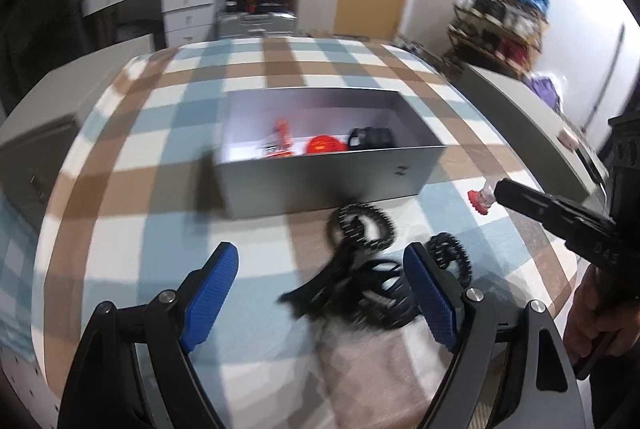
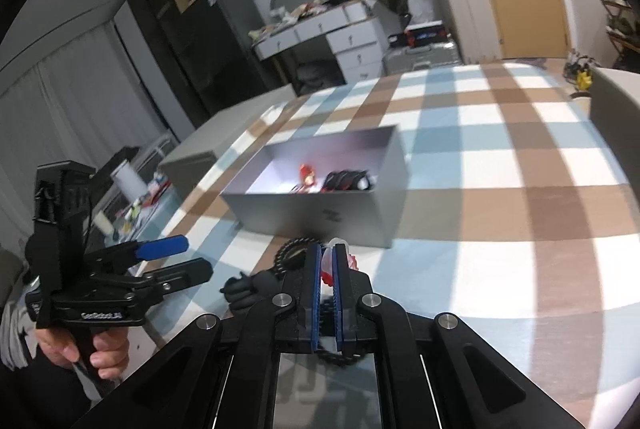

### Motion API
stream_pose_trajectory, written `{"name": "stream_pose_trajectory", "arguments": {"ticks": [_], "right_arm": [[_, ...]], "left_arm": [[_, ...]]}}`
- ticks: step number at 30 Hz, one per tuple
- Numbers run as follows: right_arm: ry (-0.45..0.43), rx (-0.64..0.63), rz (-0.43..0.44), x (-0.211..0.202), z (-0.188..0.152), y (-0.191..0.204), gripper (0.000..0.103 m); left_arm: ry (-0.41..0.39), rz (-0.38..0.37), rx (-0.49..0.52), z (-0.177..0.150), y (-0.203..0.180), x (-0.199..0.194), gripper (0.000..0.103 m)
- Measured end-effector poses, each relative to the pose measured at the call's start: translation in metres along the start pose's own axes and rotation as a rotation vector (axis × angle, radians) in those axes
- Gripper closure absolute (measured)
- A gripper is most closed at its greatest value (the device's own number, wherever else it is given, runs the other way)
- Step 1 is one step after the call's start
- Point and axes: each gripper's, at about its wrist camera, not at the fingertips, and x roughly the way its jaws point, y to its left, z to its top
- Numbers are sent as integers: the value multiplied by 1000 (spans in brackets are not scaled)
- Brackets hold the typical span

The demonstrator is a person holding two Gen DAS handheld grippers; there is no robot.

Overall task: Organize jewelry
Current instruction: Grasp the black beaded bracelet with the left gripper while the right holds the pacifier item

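Observation:
A grey open box [image 1: 320,181] stands on the checked tablecloth and holds red and black jewelry pieces [image 1: 324,144]; it also shows in the right wrist view [image 2: 320,209]. Black beaded bracelets and a black hair clip [image 1: 368,261] lie in front of the box. My left gripper [image 1: 320,293] is open just above this black pile, empty. My right gripper [image 2: 329,261] is shut on a small red and clear piece [image 2: 334,253], held above the table in front of the box; the piece also shows in the left wrist view [image 1: 482,199].
The table [image 1: 140,149] carries a blue, brown and white checked cloth. A pinkish cloth [image 1: 368,369] lies under the black pile. Grey cabinets [image 2: 200,149] stand beside the table. Drawers, shelves and clutter fill the room behind.

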Motion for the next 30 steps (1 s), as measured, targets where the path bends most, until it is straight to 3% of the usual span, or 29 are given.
{"name": "stream_pose_trajectory", "arguments": {"ticks": [10,15,24,26,28,30], "right_arm": [[-49,73,-65,-32,-8,-41,98],[-59,104,-81,-40,-15,-56,98],[-74,108,-75,-48,-20,-59,98],[-75,110,-71,-49,-20,-60,98],[-75,110,-69,-49,-21,-59,98],[-74,109,-69,-49,-21,-59,98]], "left_arm": [[101,-120,243,10,-70,25,22],[170,-104,387,-3,-101,40,22],[233,-60,407,-2,-107,63,22],[241,-58,412,-4,-108,64,28],[251,-62,426,-7,-110,64,45],[250,-69,440,-8,-112,62,51]]}}
